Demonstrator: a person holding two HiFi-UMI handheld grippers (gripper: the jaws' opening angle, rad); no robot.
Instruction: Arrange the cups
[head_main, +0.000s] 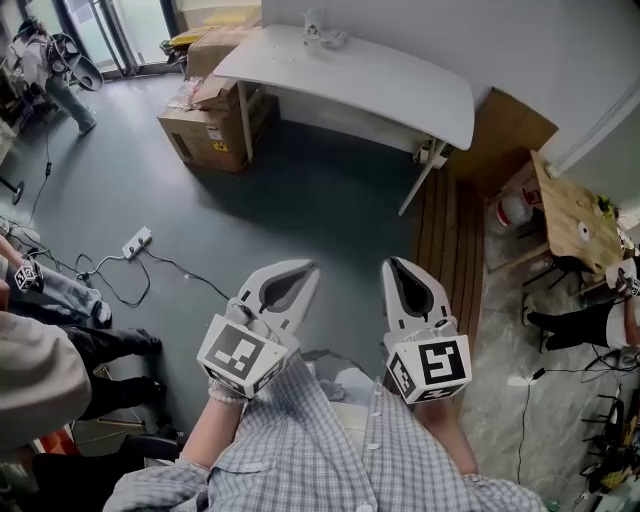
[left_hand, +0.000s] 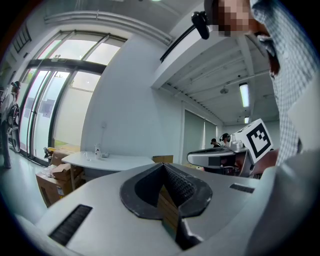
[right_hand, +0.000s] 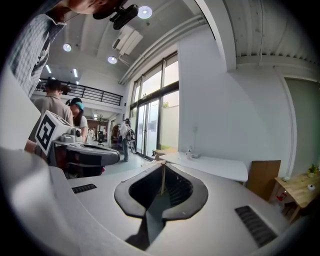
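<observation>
A few clear cups (head_main: 318, 28) stand at the far end of a white table (head_main: 370, 85), well away from me across the floor. In the left gripper view the cups (left_hand: 95, 151) are small, on the white table (left_hand: 115, 161) at left. The right gripper view shows the cups (right_hand: 191, 153) on the white table (right_hand: 215, 167). My left gripper (head_main: 305, 268) and right gripper (head_main: 392, 262) are held side by side close to my body over the grey floor. Both are shut, with nothing between their tips. The left gripper (left_hand: 162, 165) and right gripper (right_hand: 162, 165) point towards the table.
Cardboard boxes (head_main: 215, 110) sit on the floor left of the table. A power strip (head_main: 136, 241) with cables lies on the left. Wooden planks (head_main: 450, 235) and a small wooden table (head_main: 570, 215) are on the right. People stand at both sides.
</observation>
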